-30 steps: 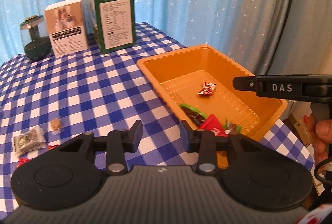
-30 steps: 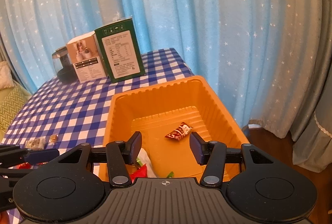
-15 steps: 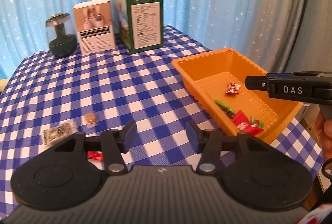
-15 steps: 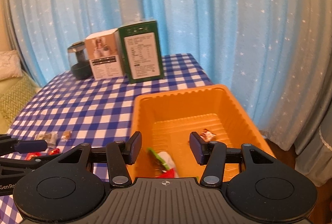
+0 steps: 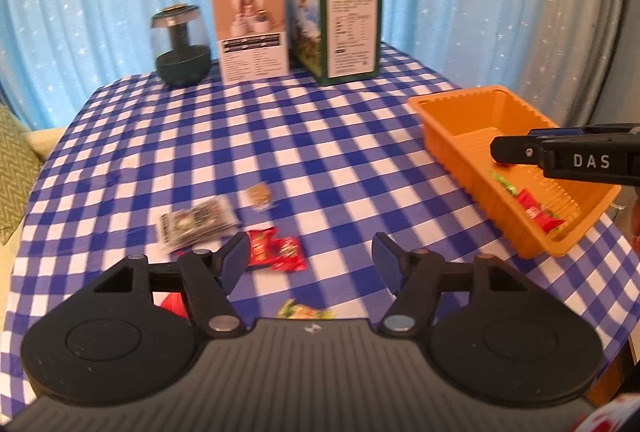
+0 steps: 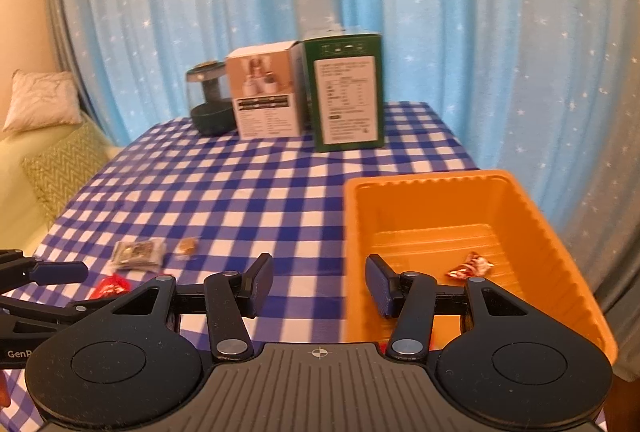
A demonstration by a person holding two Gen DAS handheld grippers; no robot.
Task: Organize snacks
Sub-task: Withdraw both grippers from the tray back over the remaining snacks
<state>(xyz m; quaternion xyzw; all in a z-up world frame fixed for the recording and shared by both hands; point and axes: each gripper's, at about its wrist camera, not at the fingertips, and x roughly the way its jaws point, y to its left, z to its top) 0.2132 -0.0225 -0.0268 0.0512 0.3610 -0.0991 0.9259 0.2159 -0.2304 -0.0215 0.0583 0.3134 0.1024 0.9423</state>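
1. The left gripper [image 5: 310, 258] had its jaws apart, having just been opening, with nothing between them; it hung over the blue checked tablecloth [image 5: 248, 136].
2. Loose snacks lay on the cloth near it: a red packet [image 5: 276, 250], a dark clear-wrapped packet [image 5: 196, 222] and a small tan sweet [image 5: 259, 195].
3. The right gripper [image 6: 319, 286] was parted and empty, at the near left corner of the orange tray [image 6: 560, 244].
4. A red-and-white wrapped sweet [image 6: 470, 266] lay in that tray.
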